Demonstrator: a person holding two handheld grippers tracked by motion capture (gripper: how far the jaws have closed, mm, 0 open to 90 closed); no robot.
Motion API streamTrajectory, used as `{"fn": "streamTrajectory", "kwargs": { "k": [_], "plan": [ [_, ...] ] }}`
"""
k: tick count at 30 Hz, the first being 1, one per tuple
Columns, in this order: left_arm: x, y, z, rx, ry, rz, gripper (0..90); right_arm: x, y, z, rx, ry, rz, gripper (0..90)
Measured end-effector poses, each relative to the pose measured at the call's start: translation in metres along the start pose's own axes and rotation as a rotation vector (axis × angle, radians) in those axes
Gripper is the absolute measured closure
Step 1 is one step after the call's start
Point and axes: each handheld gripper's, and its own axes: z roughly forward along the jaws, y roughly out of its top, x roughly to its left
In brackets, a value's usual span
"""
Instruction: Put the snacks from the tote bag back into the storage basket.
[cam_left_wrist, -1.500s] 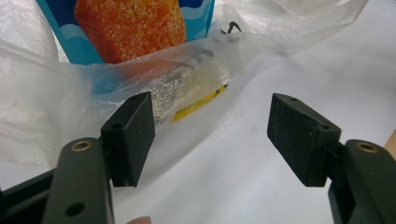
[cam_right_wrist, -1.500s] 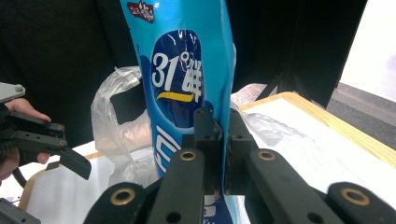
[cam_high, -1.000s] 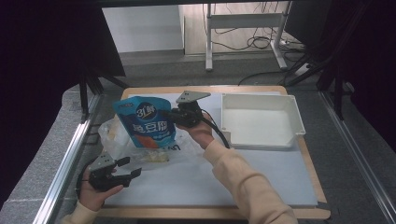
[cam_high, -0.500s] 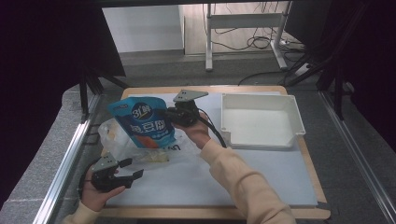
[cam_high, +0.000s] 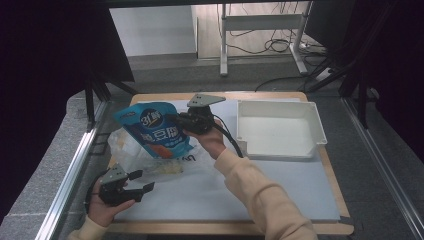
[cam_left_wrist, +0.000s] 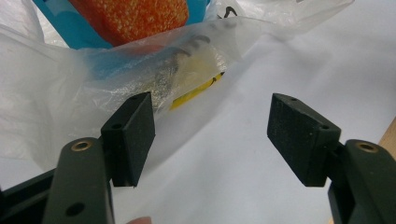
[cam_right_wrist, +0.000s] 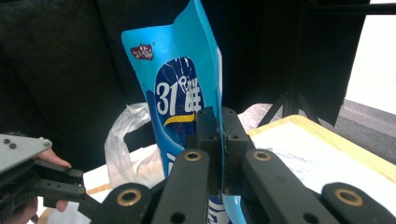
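A blue snack pouch (cam_high: 155, 131) with white lettering hangs tilted above the left of the table. My right gripper (cam_high: 174, 120) is shut on its right edge. In the right gripper view the jaws (cam_right_wrist: 220, 128) pinch the pouch (cam_right_wrist: 180, 88) from both sides. Below it lies a crumpled clear plastic bag (cam_high: 124, 146) with small packets inside. My left gripper (cam_high: 143, 183) rests near the table's front left corner, open. In the left gripper view its jaws (cam_left_wrist: 210, 135) stand apart over the white mat, and the bag (cam_left_wrist: 70, 88) lies just beyond the left pad.
A white rectangular tray (cam_high: 315, 125) stands at the back right of the table. A white mat (cam_high: 210, 195) covers the wooden tabletop. Metal rails (cam_high: 70, 175) run along the left side. My right forearm crosses the middle of the mat.
The pouch has tipped slightly further to the left in the right gripper. The left gripper has kept still.
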Motion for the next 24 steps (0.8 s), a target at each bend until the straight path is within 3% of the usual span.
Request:
{"fn": "streamTrajectory", "kwargs": {
  "k": [14, 24],
  "plan": [
    [0.001, -0.001, 0.001, 0.006, 0.000, -0.001, 32.2, 0.008, 0.023, -0.013, -0.071, 0.018, 0.004, 89.1],
    [0.002, -0.002, 0.001, 0.002, 0.001, -0.009, 32.2, 0.012, 0.046, -0.034, -0.134, 0.017, -0.006, 89.2]
  ]
}}
